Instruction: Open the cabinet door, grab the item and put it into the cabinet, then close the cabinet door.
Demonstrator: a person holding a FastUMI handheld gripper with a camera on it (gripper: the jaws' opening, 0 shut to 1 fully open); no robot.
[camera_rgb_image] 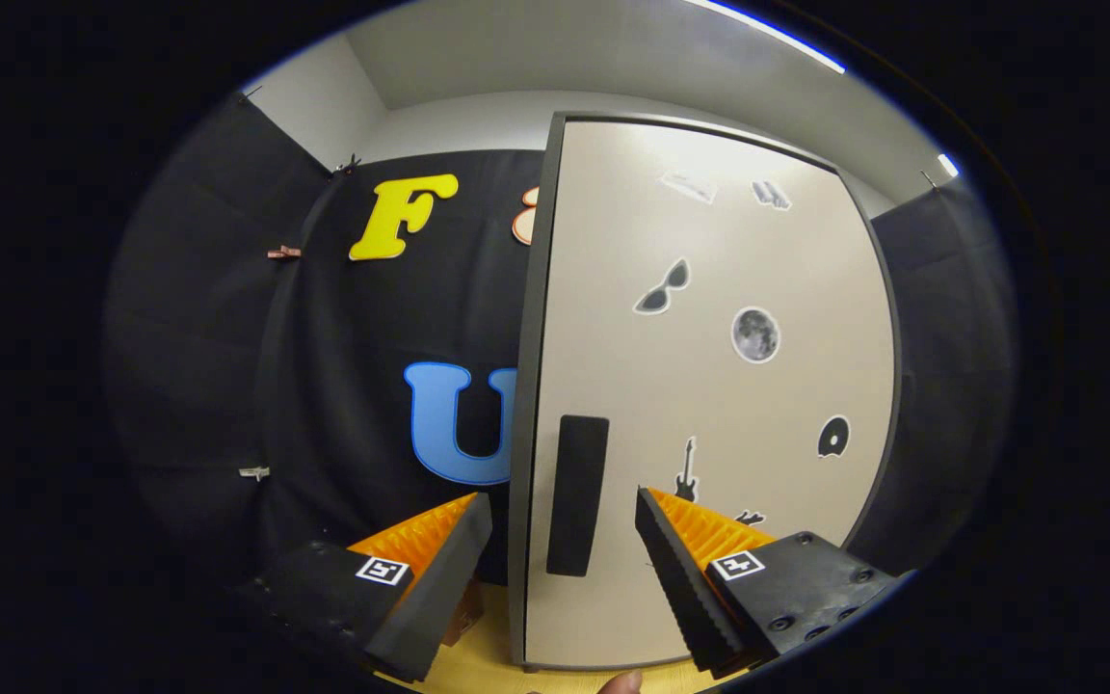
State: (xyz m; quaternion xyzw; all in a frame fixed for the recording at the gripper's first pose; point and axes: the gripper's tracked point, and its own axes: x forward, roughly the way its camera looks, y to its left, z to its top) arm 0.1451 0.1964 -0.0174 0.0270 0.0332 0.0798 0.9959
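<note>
The cabinet door (709, 386) stands tall and pale, shut flat in its dark frame — that's our landmark. The gripper (565, 516) points straight at it, fingers spread wide with nothing between them but air. Framed in that gap is the dark upright handle (577, 494), low on the door near its left edge; it lies just ahead of the fingertips, and whether either tip touches the door can't be told. The left finger (439, 569) sits off the door's left edge, over the black cloth wall (227, 386); the right finger (685, 569) sits in front of the door face itself.

Stickers dot the door: sunglasses (663, 288) in the upper middle, a round moon (755, 334) just right of them, a dark disc (833, 437) towards the right edge, and a small guitar (686, 470) just right of the handle, above the right finger. Below the door runs a strip of light wooden surface (488, 660), and a small brown object (463, 612) peeks out there behind the left finger, left of the door's bottom corner — too hidden to identify. A fingertip (621, 683) shows at the very bottom, under the door.
</note>
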